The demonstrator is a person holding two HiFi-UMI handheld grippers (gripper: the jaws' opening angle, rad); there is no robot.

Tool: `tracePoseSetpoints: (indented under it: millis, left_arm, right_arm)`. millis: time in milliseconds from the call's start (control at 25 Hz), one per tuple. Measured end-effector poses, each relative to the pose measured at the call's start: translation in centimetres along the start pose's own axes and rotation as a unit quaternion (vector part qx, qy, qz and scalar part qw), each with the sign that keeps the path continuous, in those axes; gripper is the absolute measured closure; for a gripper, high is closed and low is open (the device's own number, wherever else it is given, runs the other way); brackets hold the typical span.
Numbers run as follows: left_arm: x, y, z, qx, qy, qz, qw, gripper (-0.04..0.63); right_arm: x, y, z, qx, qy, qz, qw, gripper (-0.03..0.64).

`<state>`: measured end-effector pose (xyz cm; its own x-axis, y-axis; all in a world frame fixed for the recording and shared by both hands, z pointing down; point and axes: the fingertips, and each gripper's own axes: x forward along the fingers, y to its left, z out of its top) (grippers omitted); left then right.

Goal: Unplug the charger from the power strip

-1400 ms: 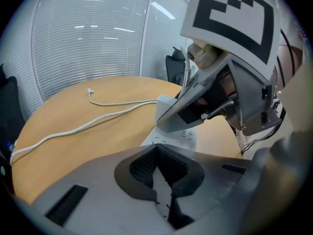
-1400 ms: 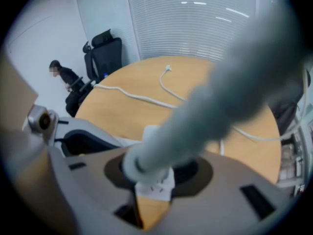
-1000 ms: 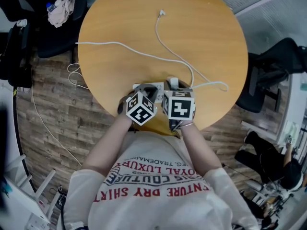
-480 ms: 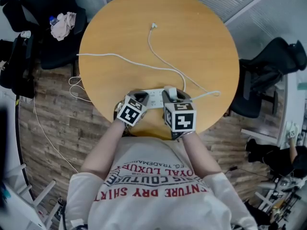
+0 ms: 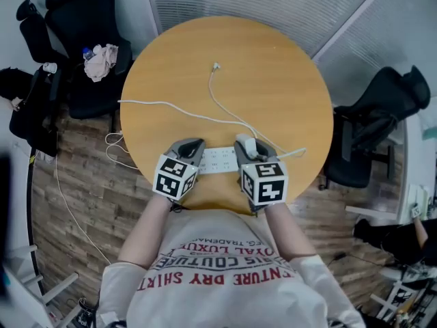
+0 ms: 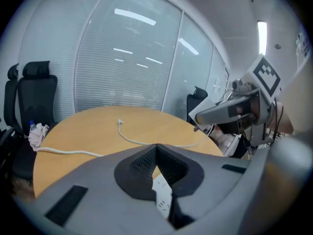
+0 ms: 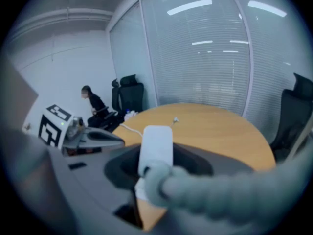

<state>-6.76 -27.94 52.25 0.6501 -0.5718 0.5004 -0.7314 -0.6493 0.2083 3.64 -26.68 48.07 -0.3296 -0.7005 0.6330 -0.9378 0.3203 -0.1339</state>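
Charger cable (image 5: pixel 212 80) across table (image 5: pixel 287 74); chairs (image 5: pixel 82 5) around

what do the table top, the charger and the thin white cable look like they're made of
The table top looks like wood or wood-look laminate, matt: even honey-brown, no strong reflections. The charger looks like smooth white plastic, slightly glossy, with rounded moulded edges. The thin cable probably has a rubbery white plastic sheath: it lies in soft, loose curves.
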Motion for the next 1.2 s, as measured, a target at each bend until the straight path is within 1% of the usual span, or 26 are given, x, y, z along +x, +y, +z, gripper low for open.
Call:
tracePoseSetpoints:
  millis: [120,200,360,480,600,800,960,1200]
  left_arm:
    - [-2.2,-0.4,4.4,0.015,-0.063,0.009,0.9979,0.566]
    - [-4.1,-0.6,7.1,0.028,-0.105,0.019,0.9939,0.566]
    - [-8.7,-0.5,12.0,0.044,-0.189,0.046,0.9800,0.566]
    - [-11.4,-0.1,14.2,0.047,-0.225,0.061,0.9713,0.565]
    - [-13.2,-0.3,15.1,0.061,-0.236,0.062,0.9679,0.566]
    - [-14.3,-1.1,15.6,0.088,-0.248,0.071,0.9622,0.566]
    - [-13.9,-1.3,15.4,0.088,-0.243,0.069,0.9634,0.566]
    - [-13.4,-1.0,15.2,0.078,-0.238,0.069,0.9657,0.566]
  right_arm:
    - [-1.3,-0.2,2.2,0.002,-0.043,0.015,0.999,0.460]
    - [-2.2,-0.2,3.5,0.000,-0.072,0.023,0.997,0.460]
    - [-4.0,0.1,6.0,-0.021,-0.131,0.034,0.991,0.460]
    - [-5.1,0.8,7.4,-0.032,-0.158,0.050,0.986,0.462]
    - [-6.0,1.6,8.4,-0.036,-0.175,0.063,0.982,0.462]
    - [-6.6,2.0,9.4,-0.042,-0.199,0.064,0.977,0.462]
    - [-6.8,2.4,9.5,-0.052,-0.201,0.065,0.976,0.462]
    - [-6.9,2.6,9.6,-0.064,-0.208,0.062,0.974,0.462]
